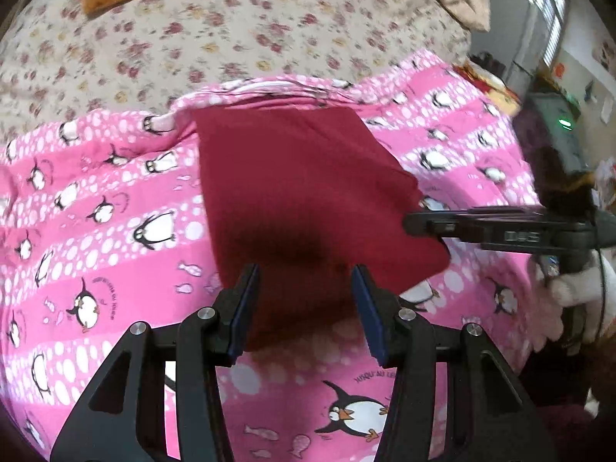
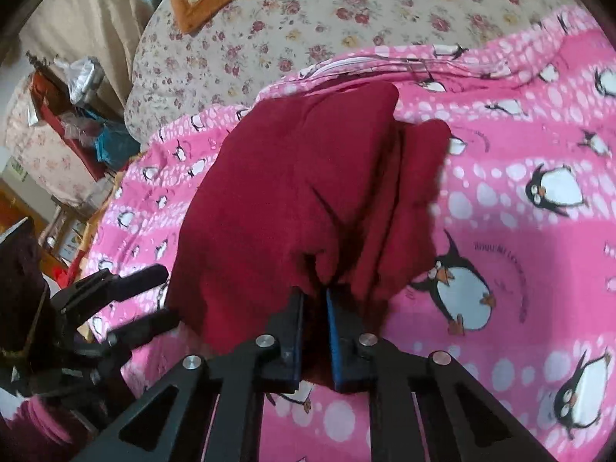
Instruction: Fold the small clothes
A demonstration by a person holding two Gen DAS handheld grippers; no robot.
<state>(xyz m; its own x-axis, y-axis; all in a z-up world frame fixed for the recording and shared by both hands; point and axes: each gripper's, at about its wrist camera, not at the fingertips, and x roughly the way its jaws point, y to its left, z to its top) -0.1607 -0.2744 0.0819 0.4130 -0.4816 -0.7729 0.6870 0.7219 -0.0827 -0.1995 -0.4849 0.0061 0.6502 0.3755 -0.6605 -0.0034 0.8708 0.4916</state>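
Left gripper point(image 1: 306, 308) gapes over red cloth point(image 1: 308, 192) — pink blanket point(image 1: 96, 231) beneath.

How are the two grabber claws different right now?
The left gripper has its jaws wide apart with nothing between them, while the right gripper has its jaws nearly together, pinching the dark red cloth.

The left gripper hovers at the cloth's near edge; the right gripper reaches in from the cloth's side and bunches the fabric there.

Both have black arms and blue pads, and both are over the pink penguin blanket.

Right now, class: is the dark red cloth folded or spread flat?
Folded: the dark red cloth shows stacked layers, pinched by the right gripper.
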